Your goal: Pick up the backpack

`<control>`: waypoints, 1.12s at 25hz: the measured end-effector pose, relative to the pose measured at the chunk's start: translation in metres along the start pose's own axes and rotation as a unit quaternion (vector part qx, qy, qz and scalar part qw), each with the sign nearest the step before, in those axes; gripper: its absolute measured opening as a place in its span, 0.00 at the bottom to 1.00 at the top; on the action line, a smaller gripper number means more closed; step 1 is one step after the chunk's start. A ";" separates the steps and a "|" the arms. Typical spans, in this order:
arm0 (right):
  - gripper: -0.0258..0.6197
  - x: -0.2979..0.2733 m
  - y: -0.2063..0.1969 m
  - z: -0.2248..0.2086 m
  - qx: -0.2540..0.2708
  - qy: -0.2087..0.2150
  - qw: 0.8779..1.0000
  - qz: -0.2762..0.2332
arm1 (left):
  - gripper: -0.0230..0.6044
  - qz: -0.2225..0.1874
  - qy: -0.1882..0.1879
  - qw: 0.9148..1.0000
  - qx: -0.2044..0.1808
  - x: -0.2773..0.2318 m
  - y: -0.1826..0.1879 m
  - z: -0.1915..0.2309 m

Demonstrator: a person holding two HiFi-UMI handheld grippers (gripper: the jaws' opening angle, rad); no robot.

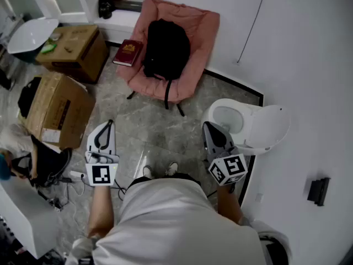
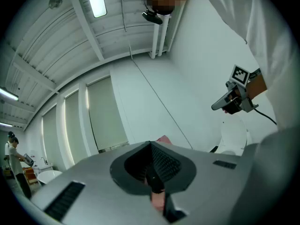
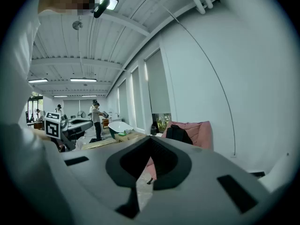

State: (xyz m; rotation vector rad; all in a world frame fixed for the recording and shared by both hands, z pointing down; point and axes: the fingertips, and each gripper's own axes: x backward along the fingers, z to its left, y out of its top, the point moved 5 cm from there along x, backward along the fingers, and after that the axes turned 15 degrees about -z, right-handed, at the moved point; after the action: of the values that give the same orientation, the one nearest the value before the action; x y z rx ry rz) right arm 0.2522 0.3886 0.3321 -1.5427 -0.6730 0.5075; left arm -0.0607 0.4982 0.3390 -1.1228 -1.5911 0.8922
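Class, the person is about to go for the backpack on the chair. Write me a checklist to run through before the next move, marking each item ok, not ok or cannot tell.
1. Backpack in sight, sitting on the pink chair: ok.
2. Floor between person and chair free of obstacles: ok.
3. Left gripper jaws apart for a grasp: not ok, they are together.
4. Right gripper jaws apart: not ok, together, nothing held.
5. Grippers near the backpack: not ok, both well short.
6. Hanging strap free of snags: cannot tell.

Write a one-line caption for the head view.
Black backpack on a pink chair; left gripper and right gripper, both shut and empty, well short of it.
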 end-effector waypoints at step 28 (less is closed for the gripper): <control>0.07 0.003 -0.031 -0.084 -0.064 -0.012 0.998 0.002 | 0.06 0.032 -0.004 0.999 -0.021 -0.034 -0.006 -0.049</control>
State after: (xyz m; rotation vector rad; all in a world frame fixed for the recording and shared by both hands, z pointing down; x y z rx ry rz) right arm 0.3071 0.3298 0.3708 -1.6608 -0.7321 0.4939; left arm -0.0111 0.4656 0.3475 -1.2057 -1.5951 0.9107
